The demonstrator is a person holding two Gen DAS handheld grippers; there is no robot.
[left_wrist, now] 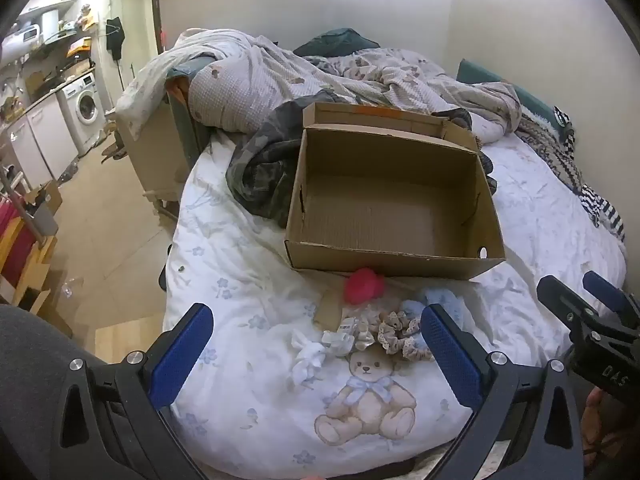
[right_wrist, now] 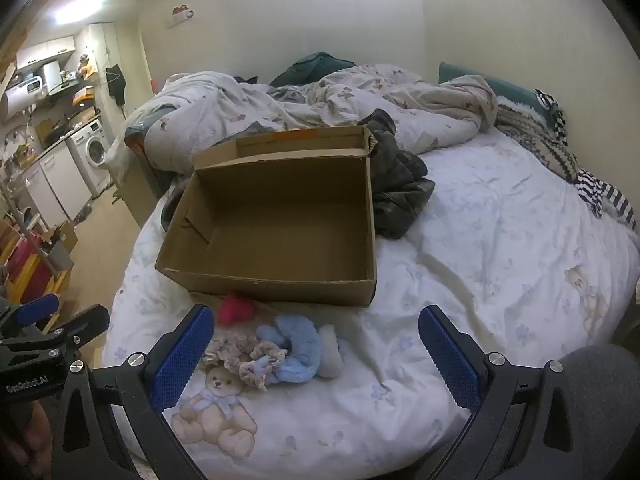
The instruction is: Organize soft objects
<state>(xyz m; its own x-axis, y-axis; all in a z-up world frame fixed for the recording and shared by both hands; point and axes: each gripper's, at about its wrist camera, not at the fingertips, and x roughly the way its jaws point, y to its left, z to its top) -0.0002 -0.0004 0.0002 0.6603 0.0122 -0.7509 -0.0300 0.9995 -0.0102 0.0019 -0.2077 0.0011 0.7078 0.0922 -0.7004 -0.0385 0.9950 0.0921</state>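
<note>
An empty cardboard box (left_wrist: pixel 392 200) (right_wrist: pixel 276 220) stands open on the bed. In front of it lies a small heap of soft things: a pink puff (left_wrist: pixel 362 284) (right_wrist: pixel 235 309), beige lace scrunchies (left_wrist: pixel 394 332) (right_wrist: pixel 248 354), a fluffy blue piece (left_wrist: pixel 442 300) (right_wrist: pixel 298 344) and a white fabric piece (left_wrist: pixel 310 354). My left gripper (left_wrist: pixel 316 344) hangs open above the heap, nothing between its blue pads. My right gripper (right_wrist: pixel 316 344) is open too, with the heap near its left finger (right_wrist: pixel 184 352). Each gripper shows at the edge of the other's view.
A white sheet with a teddy-bear print (left_wrist: pixel 370 396) (right_wrist: pixel 218 412) covers the bed. A dark camouflage garment (left_wrist: pixel 260 168) (right_wrist: pixel 400 188) lies beside the box, a crumpled duvet (left_wrist: pixel 320 76) behind it. Kitchen units and a washing machine (left_wrist: pixel 86 106) stand at left beyond the bed edge.
</note>
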